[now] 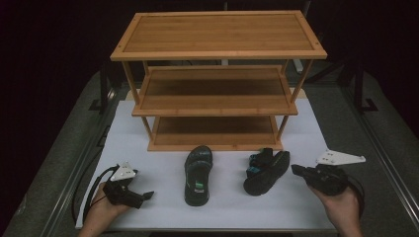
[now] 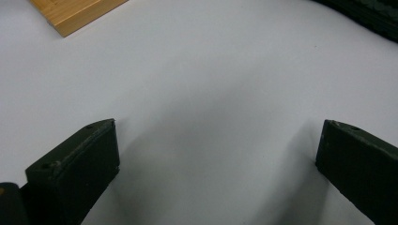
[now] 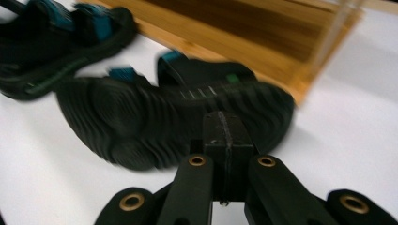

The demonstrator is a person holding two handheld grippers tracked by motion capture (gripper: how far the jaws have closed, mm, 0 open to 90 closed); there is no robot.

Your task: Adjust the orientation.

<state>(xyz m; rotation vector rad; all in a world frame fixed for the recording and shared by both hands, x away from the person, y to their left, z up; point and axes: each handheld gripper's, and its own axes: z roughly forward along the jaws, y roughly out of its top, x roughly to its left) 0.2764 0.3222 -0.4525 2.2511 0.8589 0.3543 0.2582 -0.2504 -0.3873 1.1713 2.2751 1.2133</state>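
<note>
A: Any writing or brand readable?
B: None legible. Small green tag on the sole bed of the upright sandal, too small to read; teal strap patches on the tipped sandal, nothing readable there either.

A: Counts?
B: 2 black sandals, 1 bamboo rack with 3 shelves, 1 white mat, 2 grippers.

A: Sandals placed where?
B: Both on the mat, just in front of the rack's lowest shelf. 1 lying flat, sole down, near the middle. The other tipped on its side to the right, ribbed tread facing the right gripper; seen close in the right gripper view.

A: Right gripper?
B: Jaws pressed together, nothing between them, pointing at the tipped sandal and just short of it. Pads meeting in the right gripper view, slightly blurred.

A: Left gripper?
B: Jaws standing wide apart over bare mat, holding nothing. In the high view, low at the left, well apart from the upright sandal.
</note>
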